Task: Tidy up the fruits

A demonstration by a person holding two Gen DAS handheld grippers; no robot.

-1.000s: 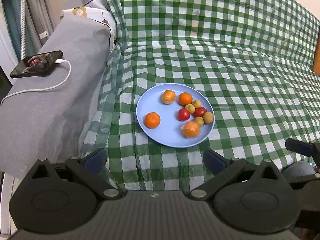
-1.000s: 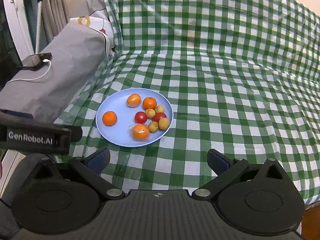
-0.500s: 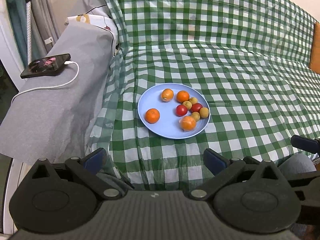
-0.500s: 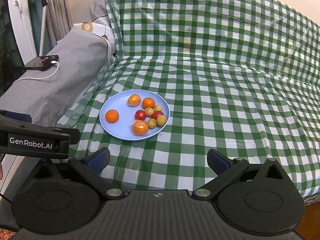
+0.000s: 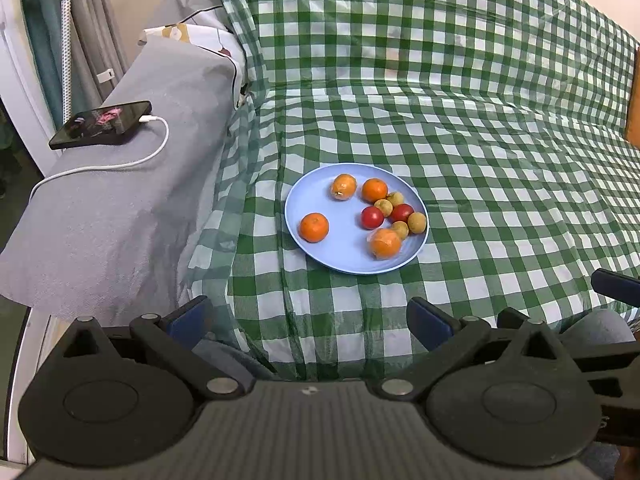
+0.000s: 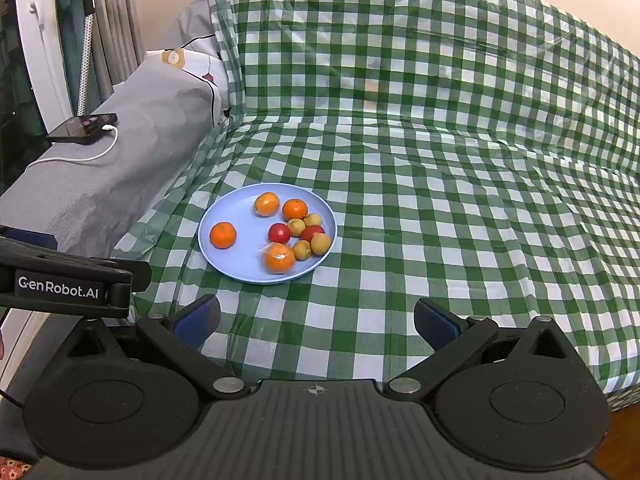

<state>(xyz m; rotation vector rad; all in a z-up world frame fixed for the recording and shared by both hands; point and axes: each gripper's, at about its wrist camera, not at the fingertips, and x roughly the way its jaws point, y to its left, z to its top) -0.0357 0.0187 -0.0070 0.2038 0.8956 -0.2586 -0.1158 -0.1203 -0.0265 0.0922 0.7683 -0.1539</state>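
- I see the round pale-blue plate [image 5: 316,200] at frame center on the green-checked plastic cloth [image 5: 480,160], near the cloth's left fold.
- It holds 4 oranges, with 1 orange [image 5: 314,227] alone at left and 1 wrapped orange [image 5: 385,243] in clear film; 2 glossy red fruits [image 5: 372,217]; 4 small tan fruits [image 5: 417,222].
- Bare cloth stretches right of the plate.
- My left gripper [image 5: 308,320] and right gripper [image 6: 316,322] hang spread, holding nothing, short of the plate.
- At left, 1 phone [image 5: 102,124] lies on the grey cover [image 5: 100,220].
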